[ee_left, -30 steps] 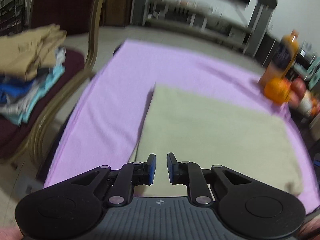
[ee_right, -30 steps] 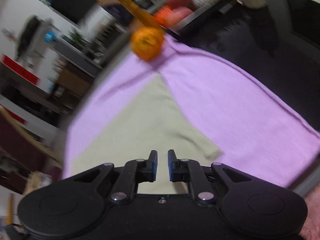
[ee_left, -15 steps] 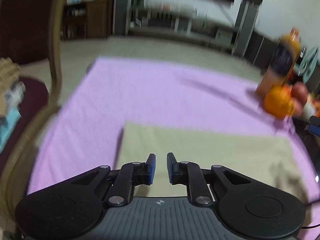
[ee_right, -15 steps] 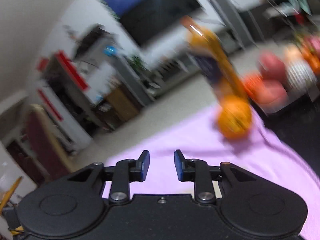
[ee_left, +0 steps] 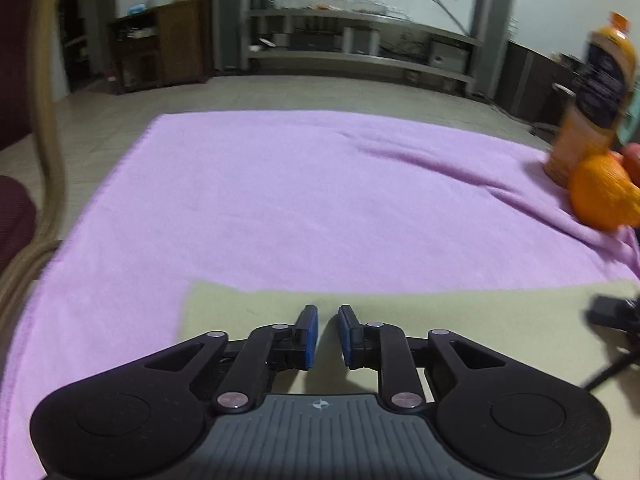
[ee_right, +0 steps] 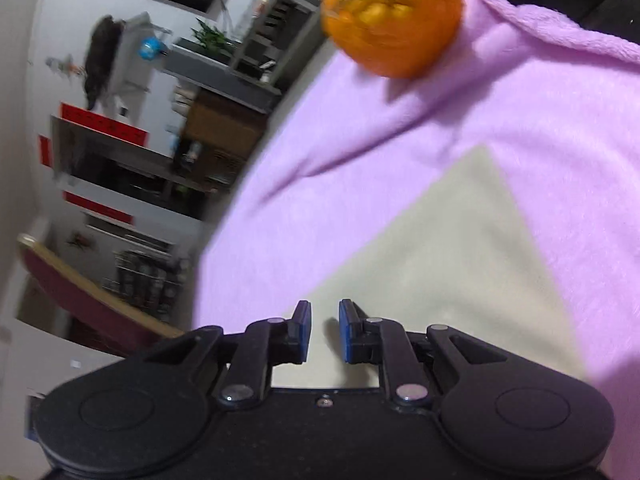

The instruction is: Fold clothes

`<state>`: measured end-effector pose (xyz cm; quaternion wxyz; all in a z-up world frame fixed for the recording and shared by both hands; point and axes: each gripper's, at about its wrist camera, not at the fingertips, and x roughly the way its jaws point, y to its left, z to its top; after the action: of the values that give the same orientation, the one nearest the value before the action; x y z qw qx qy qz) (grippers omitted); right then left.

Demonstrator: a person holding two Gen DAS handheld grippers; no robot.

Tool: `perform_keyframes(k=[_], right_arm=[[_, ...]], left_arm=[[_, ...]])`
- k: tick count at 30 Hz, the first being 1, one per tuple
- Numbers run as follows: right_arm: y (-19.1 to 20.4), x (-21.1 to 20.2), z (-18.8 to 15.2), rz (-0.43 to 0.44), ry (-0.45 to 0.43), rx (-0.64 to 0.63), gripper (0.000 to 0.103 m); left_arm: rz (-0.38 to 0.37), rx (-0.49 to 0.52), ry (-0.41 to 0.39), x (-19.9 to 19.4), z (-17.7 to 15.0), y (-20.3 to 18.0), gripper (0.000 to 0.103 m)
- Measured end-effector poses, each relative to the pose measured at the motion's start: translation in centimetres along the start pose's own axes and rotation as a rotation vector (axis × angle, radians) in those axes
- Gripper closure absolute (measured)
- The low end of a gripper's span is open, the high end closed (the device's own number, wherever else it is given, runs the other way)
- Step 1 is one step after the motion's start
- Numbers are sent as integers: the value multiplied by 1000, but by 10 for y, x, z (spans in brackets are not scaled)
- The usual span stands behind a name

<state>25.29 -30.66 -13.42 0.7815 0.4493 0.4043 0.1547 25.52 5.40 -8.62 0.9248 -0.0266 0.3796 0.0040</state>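
A pale beige folded garment (ee_left: 460,320) lies flat on a purple blanket (ee_left: 300,192); it also shows in the right wrist view (ee_right: 440,272). My left gripper (ee_left: 325,328) hovers low over the garment's far edge, jaws a narrow gap apart, holding nothing. My right gripper (ee_right: 324,330) sits over the garment near its far right corner, jaws a narrow gap apart and empty. The right gripper's tip shows at the right edge of the left wrist view (ee_left: 612,314).
An orange (ee_left: 602,192) and an orange juice bottle (ee_left: 592,100) stand at the blanket's far right; the orange shows in the right wrist view (ee_right: 390,16). A wooden chair frame (ee_left: 44,120) with a dark red seat stands left. Shelves line the far wall.
Both grippers dropped low and pulled back toward the garment's near side. The right gripper swung up toward the room, then came back down over the garment. The clothes pile left the left view.
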Motion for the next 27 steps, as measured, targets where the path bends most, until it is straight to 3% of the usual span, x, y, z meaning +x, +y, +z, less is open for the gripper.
perform_keyframes(k=[2, 6, 9, 10, 14, 17, 21, 23, 27], right_arm=[[-17, -10, 8, 0, -69, 55, 103], [-53, -50, 19, -64, -310, 212, 103], [-62, -79, 19, -155, -459, 299, 99], [-58, -85, 17, -169, -473, 300, 93], [-31, -109, 6, -142, -465, 280, 90], [2, -131, -5, -56, -406, 227, 89], [40, -177, -37, 87, -364, 108, 80], [52, -193, -58, 98, -344, 39, 79], [53, -197, -95, -11, -287, -41, 73]], left_arm=[[62, -66, -11, 5, 4, 22, 85], [102, -185, -19, 3, 10, 52, 90], [352, -140, -41, -11, 16, 47, 88], [380, -131, -52, -19, 17, 48, 88], [313, -158, -52, -71, 23, 54, 85], [236, -129, -69, -117, 25, 48, 80], [104, -84, -113, -170, 3, 43, 73], [72, -52, -51, -172, -21, 40, 73], [40, -26, 118, -154, -69, 28, 79]])
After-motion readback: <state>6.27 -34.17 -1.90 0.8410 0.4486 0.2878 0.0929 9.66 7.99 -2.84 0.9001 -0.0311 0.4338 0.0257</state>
